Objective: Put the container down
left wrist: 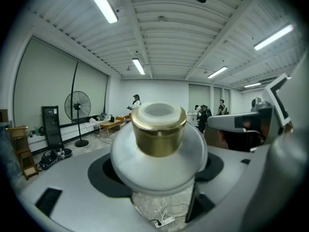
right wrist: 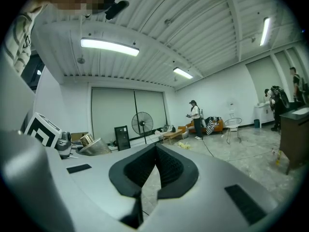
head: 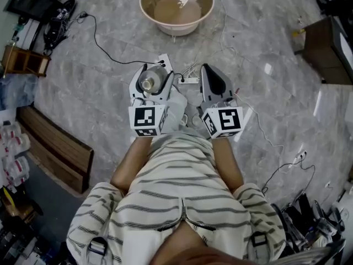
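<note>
The left claw (head: 151,72) is clenched round the container (head: 148,84), a white, round-shouldered vessel with a gold collar (left wrist: 158,135) and a pale mouth. The vessel sits between the dark pads (left wrist: 103,174), lying nearly level with its mouth pointing out ahead of the claw, held up off the floor (head: 99,93). Just to its right, level with it and apart from it, the right claw (head: 209,69) has its jaws drawn together at the tips with nothing between them; from its own view the container shows off to its left (right wrist: 90,147). On the grey marbled floor below the gap between the two claws lies a white power strip (head: 189,80) with loose cables. Well ahead of both claws stands a basin (head: 149,7) holding brownish liquid.
</note>
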`<act>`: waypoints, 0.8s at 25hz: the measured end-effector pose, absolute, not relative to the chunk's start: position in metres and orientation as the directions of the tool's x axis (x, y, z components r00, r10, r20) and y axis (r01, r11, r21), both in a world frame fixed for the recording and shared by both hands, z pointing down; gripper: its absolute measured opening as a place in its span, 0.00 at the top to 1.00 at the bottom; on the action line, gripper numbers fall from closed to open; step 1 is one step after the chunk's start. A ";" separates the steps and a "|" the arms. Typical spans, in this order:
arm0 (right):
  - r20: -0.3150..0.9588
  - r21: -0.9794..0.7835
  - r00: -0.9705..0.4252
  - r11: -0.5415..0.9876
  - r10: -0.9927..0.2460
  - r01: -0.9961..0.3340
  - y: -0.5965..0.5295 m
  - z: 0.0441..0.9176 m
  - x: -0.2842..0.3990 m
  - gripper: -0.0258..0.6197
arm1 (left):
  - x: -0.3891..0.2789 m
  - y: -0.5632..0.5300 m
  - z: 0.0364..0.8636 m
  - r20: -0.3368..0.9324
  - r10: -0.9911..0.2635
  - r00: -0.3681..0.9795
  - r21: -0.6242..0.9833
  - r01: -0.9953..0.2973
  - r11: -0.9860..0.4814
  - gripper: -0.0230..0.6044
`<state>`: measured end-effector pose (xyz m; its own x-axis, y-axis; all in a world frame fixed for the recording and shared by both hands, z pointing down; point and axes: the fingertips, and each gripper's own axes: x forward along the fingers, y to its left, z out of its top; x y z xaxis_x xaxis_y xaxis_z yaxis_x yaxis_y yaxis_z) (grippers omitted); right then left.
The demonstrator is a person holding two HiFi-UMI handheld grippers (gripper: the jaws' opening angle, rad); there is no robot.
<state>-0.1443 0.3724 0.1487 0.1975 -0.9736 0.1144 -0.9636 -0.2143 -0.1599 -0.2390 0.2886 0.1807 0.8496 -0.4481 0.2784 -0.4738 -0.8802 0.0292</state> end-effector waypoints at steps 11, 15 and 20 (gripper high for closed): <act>0.162 -0.153 0.173 -0.198 -0.971 -0.968 0.278 0.167 -0.061 0.95 | -0.155 0.198 0.198 0.300 -0.456 0.838 0.071 -0.496 -0.865 0.44; 0.174 -0.150 0.174 -0.201 -0.969 -0.968 0.243 0.165 -0.036 0.95 | -0.133 0.166 0.196 0.309 -0.453 0.836 0.073 -0.496 -0.865 0.44; 0.193 -0.134 0.170 -0.197 -0.966 -0.971 0.200 0.161 -0.014 0.95 | -0.113 0.125 0.198 0.319 -0.445 0.837 0.085 -0.493 -0.866 0.44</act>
